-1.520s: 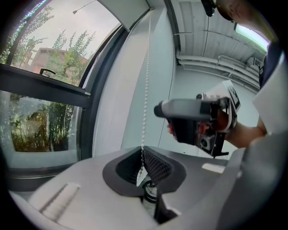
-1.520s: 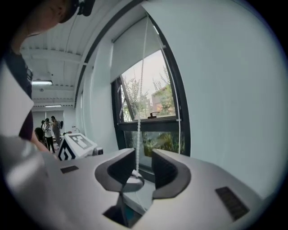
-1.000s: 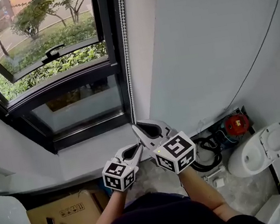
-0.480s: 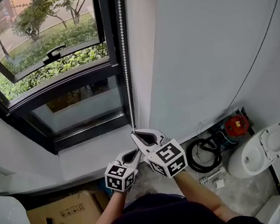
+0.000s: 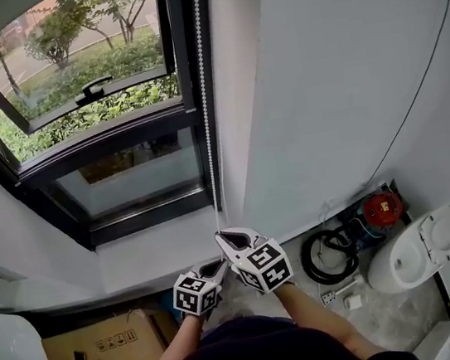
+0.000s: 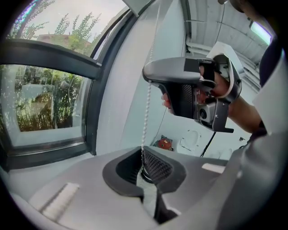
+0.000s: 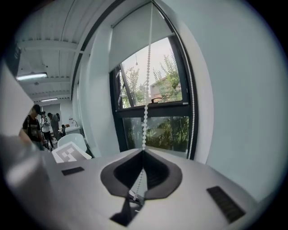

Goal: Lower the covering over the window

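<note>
Roller blind (image 7: 135,40): white, hanging over the top part of the window, lower edge above the tilted sash.
Window (image 5: 97,110): black frame, upper sash tilted open with a handle on it, green shrubs and trees outside, fixed pane below.
Bead chain (image 5: 205,94): white, hanging down the right side of the window frame to the two grippers; taut and straight above the right gripper in the right gripper view (image 7: 146,90); a second run down along the frame to the right of it.
Right gripper (image 5: 220,235): the upper of the two, jaws closed with the tips pinching the bead chain, the chain passing on down through the hollow behind the tips (image 7: 143,152).
Left gripper (image 5: 215,267): just below and left of the right gripper, jaws closed on the same chain, beads entering between the black pads (image 6: 144,168).
Position of both: in front of the window sill (image 5: 152,253), low against the corner where window meets wall, marker cubes facing up.
Floor at right: white toilet bowl (image 5: 419,242), coiled black hose (image 5: 324,252), red round object (image 5: 382,208).
Floor at left: cardboard box (image 5: 107,343) with small items on it.
Background in the right gripper view: people (image 7: 33,126) standing far off in the room.
</note>
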Tool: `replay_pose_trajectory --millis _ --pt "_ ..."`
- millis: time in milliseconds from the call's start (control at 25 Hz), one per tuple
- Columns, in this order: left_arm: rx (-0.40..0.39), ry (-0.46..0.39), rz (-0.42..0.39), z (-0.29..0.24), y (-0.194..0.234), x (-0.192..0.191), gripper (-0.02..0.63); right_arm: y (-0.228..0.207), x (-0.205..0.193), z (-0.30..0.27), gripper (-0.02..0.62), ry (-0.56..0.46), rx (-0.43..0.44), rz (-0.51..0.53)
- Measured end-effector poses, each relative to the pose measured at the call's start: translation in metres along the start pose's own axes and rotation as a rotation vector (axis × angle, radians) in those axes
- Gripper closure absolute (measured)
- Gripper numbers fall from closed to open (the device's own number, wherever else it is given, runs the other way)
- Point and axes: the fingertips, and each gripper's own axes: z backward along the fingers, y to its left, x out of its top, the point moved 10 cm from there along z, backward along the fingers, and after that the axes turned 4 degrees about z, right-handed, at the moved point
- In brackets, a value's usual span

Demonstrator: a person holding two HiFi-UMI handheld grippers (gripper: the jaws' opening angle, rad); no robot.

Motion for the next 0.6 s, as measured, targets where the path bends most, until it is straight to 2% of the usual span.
replay_pose_trajectory --millis 360,440,600 --pt "-0.017 -0.006 -0.033 0.003 -0.001 0.001 0.573 -0.001 -0.001 -0.003 0.583 0.003 0.003 0.011" --pt "-0.031 -0.050 -0.020 0.008 -0.003 0.008 0.527 -0.002 -0.001 -0.003 0.583 0.005 0.003 0.011" --pt "-0.040 -0.187 -0.021 0.030 -0.007 0.036 0.522 -0.004 -0.001 -0.004 0.583 0.002 0.001 0.010"
